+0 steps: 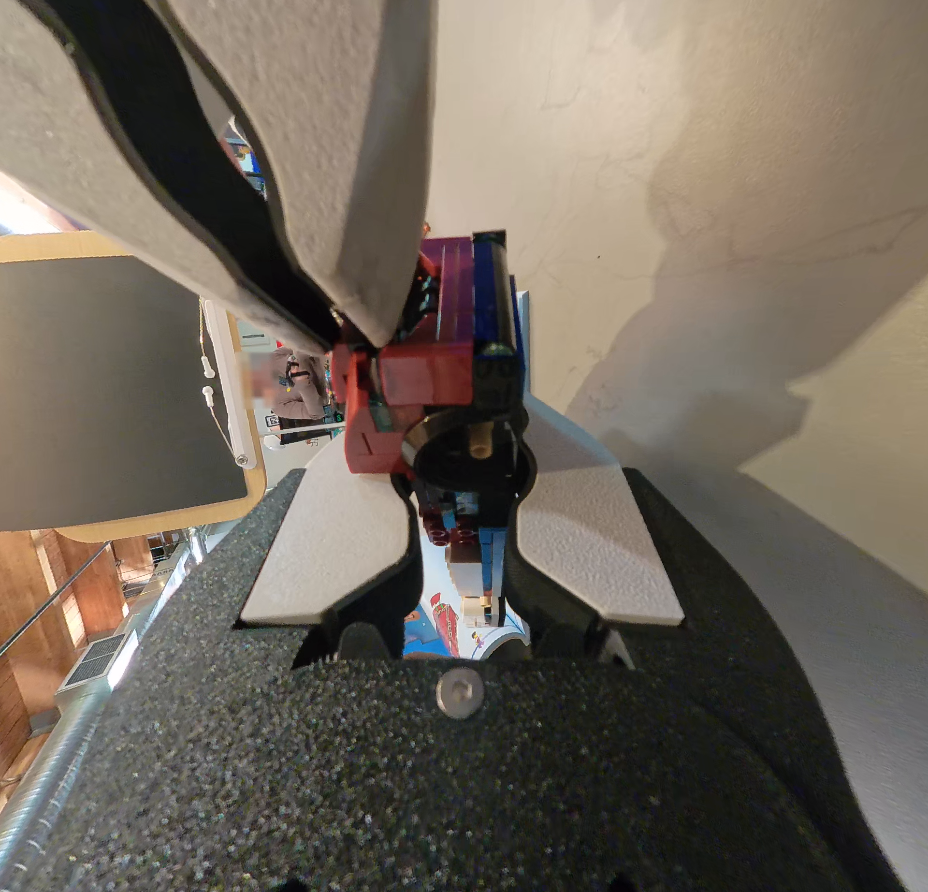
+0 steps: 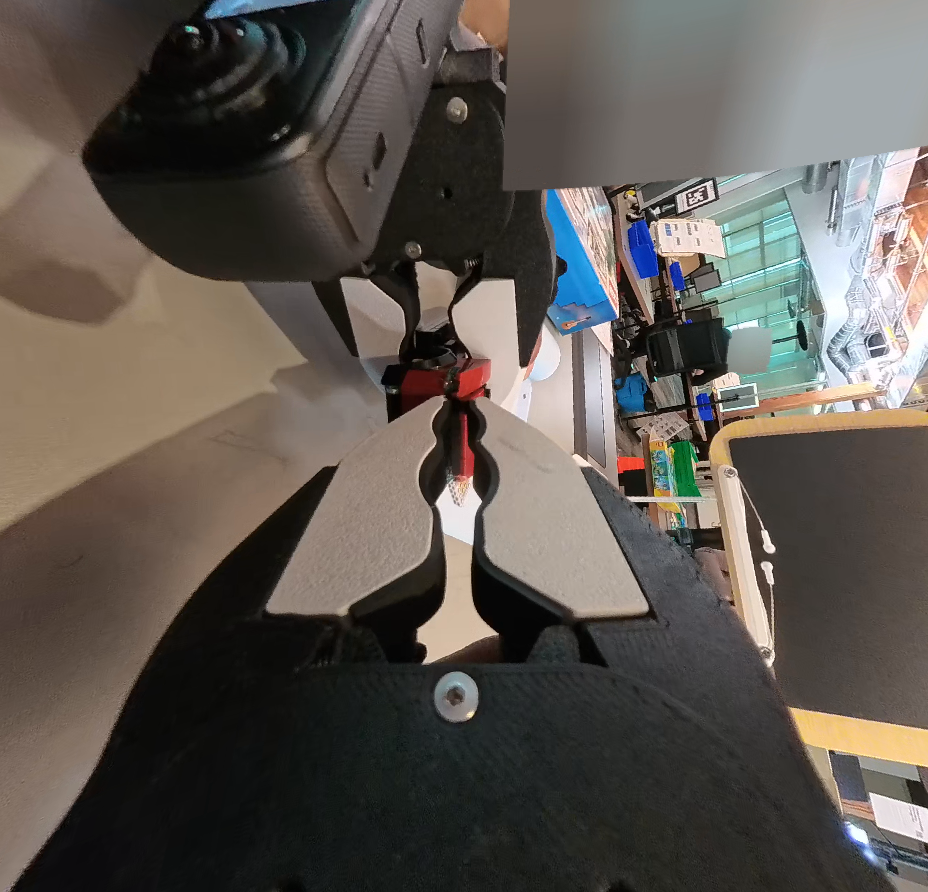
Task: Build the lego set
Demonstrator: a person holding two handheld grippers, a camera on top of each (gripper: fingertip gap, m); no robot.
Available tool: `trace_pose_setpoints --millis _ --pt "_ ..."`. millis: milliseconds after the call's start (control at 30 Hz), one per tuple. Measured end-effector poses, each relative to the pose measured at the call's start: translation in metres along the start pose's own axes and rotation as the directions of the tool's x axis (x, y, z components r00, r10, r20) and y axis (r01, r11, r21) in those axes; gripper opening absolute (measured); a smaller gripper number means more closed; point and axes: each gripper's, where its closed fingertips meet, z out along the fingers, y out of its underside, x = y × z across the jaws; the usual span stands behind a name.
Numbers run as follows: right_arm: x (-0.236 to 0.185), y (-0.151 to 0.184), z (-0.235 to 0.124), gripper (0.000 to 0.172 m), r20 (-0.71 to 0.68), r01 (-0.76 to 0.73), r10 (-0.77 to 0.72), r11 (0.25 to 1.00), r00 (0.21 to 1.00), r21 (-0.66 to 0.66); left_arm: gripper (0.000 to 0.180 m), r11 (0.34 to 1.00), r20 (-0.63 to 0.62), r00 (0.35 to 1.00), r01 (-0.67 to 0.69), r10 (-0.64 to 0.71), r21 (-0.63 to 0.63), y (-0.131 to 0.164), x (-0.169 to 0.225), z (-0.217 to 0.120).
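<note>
A toy brick model [image 1: 427, 375], red, blue and black with a black wheel [image 1: 467, 456], is held in the air between both grippers. My left gripper [image 1: 452, 441] is shut on the model's black wheel part, its white pads [image 1: 567, 516] on either side. My right gripper [image 1: 361, 335] comes in from the upper left and grips the model's red end. In the right wrist view my right gripper [image 2: 456, 408] is shut on a thin red piece [image 2: 463, 446] of the model [image 2: 427, 380]. The left gripper [image 2: 434, 335] and its camera [image 2: 226, 114] face it from above.
A cream wall [image 1: 703, 164] is close behind the model. A black board in a wooden frame [image 1: 100, 390] hangs at the side and also shows in the right wrist view [image 2: 828, 566]. A blue box [image 2: 582, 275], blue bins [image 2: 643, 250] and a person [image 1: 296, 385] are farther off.
</note>
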Motion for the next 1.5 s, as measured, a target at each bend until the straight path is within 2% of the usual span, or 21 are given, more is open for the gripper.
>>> trace_pose_setpoints --millis 533,767,1067,1500 --pt "0.000 0.000 0.001 0.006 -0.032 0.009 -0.009 1.000 0.999 0.001 0.035 1.000 0.006 1.000 0.004 -0.004 -0.002 0.002 0.002 0.000" --pt "0.002 0.005 -0.002 0.020 -0.024 0.002 -0.002 1.000 1.000 -0.027 0.035 0.999 0.012 0.999 0.031 -0.031 0.011 0.003 0.000 -0.002" --pt "0.009 0.011 -0.006 0.016 -0.048 -0.030 0.029 0.999 0.998 -0.039 0.035 0.999 0.015 0.999 0.034 -0.034 0.021 0.004 0.001 -0.001" --pt "0.001 0.011 -0.005 0.006 -0.006 -0.048 0.048 0.998 0.999 -0.044 0.035 0.999 0.029 0.999 0.021 -0.022 0.034 0.000 0.000 -0.001"
